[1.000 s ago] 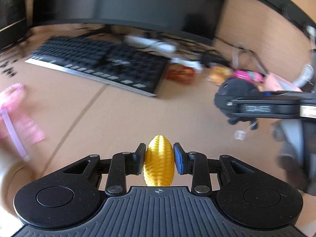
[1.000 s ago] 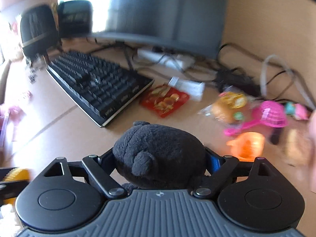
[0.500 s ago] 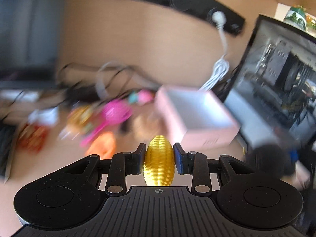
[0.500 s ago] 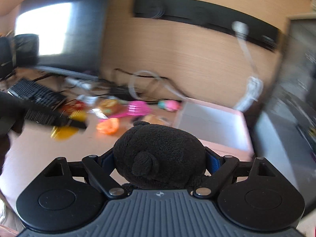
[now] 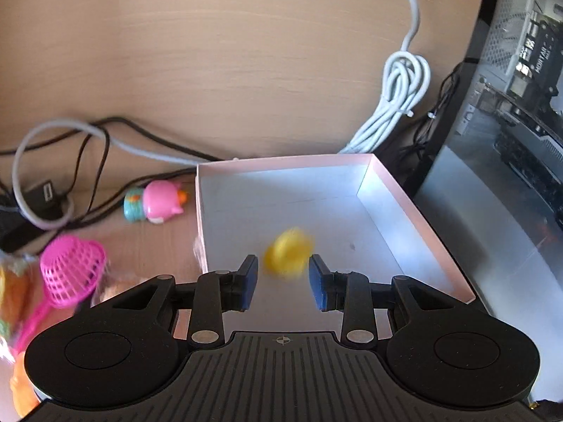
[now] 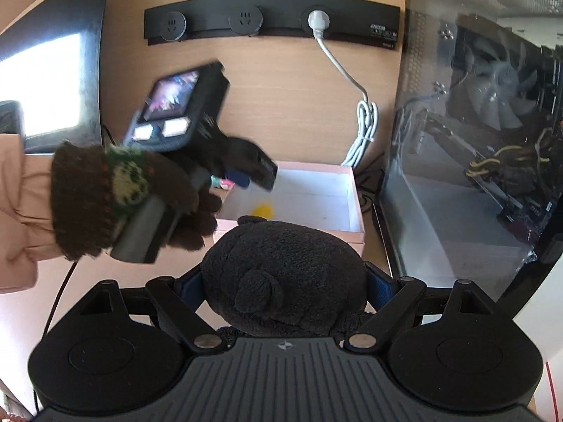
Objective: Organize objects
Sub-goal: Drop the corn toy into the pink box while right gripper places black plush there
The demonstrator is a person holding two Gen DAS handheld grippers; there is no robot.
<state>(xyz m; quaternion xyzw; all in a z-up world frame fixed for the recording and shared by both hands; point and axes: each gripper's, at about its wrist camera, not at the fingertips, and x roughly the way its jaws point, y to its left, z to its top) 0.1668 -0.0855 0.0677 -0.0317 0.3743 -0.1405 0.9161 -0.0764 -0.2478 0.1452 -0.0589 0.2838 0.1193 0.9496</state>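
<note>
Right gripper [image 6: 281,292], jaws clamped on the black plush toy [image 6: 281,281], waits short of the pink box [image 6: 352,207] at twelve o'clock. Left gripper [image 5: 283,281], jaws parted, releases the yellow corn [image 5: 286,255], blurred, into the box for storage.

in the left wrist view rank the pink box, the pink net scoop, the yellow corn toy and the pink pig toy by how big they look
1. pink box
2. pink net scoop
3. pink pig toy and yellow corn toy: look alike; the corn is blurred, so unranked.
</note>
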